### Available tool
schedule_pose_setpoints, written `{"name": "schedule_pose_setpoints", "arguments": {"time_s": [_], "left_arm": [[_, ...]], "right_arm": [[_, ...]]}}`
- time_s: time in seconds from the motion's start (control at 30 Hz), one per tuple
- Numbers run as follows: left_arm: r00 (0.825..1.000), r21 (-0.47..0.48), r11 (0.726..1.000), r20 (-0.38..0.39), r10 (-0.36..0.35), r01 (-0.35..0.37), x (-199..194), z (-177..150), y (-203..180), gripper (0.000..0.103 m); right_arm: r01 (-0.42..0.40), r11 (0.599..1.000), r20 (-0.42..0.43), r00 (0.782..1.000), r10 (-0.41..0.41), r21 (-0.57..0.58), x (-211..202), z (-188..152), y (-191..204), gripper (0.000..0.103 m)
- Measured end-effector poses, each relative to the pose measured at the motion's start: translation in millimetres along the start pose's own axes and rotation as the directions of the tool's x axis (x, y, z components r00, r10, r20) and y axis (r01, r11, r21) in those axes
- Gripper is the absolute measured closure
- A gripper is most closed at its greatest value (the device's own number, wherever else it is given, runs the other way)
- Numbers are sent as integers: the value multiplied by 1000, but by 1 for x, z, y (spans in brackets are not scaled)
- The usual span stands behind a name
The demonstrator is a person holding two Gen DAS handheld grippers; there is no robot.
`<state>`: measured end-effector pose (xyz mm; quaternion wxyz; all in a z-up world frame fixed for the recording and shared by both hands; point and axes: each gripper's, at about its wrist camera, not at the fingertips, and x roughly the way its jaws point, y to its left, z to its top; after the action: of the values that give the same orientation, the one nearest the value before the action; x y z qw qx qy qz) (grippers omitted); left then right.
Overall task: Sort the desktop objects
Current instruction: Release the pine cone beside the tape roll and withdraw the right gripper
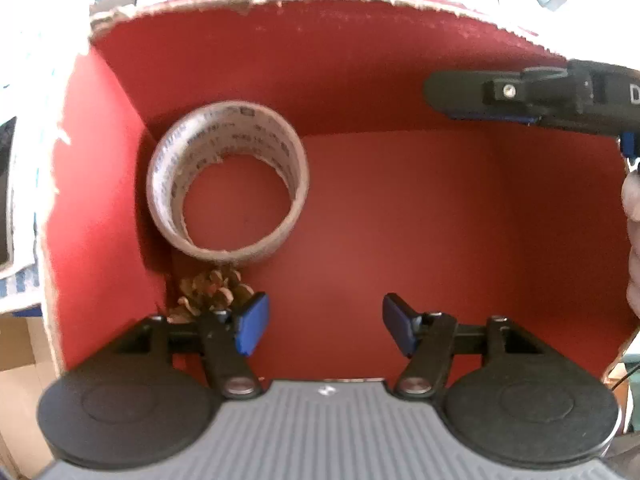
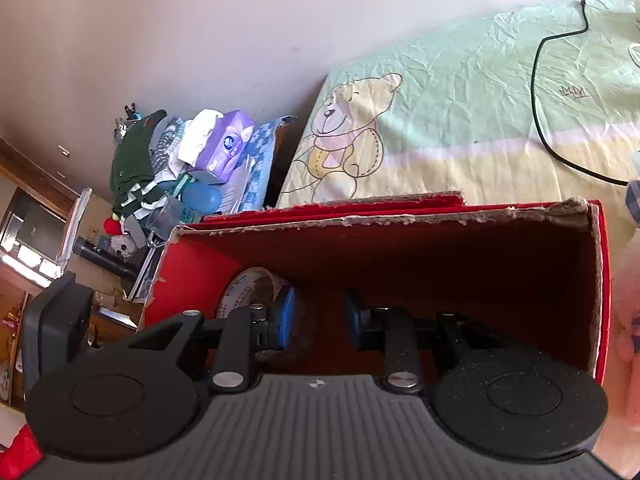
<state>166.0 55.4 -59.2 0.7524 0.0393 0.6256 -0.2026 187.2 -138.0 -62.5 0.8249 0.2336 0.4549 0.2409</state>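
The left gripper (image 1: 324, 326) was over the red box (image 1: 400, 208); its two blue pads (image 1: 251, 328) were wide apart and held nothing; a roll of tape (image 1: 227, 184) lay inside the box, in the far left corner, close to the box wall; a small brown clump (image 1: 212, 292) sat just next to the roll, but it was too blurry to tell what it was; the right gripper (image 2: 318, 320) was also down inside the red box (image 2: 400, 264); its pads were apart too and empty; the roll of tape (image 2: 250, 290) showed just behind its left pad.
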Motion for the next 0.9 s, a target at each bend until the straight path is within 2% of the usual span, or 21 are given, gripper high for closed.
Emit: {"name": "schedule_pose_setpoints", "arguments": {"time_s": [0.17,0.27,0.37,0.57,0.73,0.9], "left_arm": [[996,1,999,76,48,-48,-17,-6,-11,35],[985,5,994,142,103,-105,-33,-12,-25,29],[971,-13,990,196,139,-139,-49,-21,-31,28],[941,-74,971,242,237,-226,-60,-28,-52,28],[922,-127,957,260,286,-261,-66,-44,-65,28],[905,-163,943,276,325,-289,-64,-52,-81,28]], "right_arm": [[10,1000,6,1000,-10,-28,-1,-1,5,72],[59,992,15,998,-57,-113,-3,-6,20,72],[94,980,16,996,-93,-177,-7,-14,34,72],[182,963,41,983,-178,-198,-15,-31,42,72],[192,965,62,981,-184,-177,-28,-47,44,71],[191,960,92,980,-175,-204,-44,-61,54,70]]}}
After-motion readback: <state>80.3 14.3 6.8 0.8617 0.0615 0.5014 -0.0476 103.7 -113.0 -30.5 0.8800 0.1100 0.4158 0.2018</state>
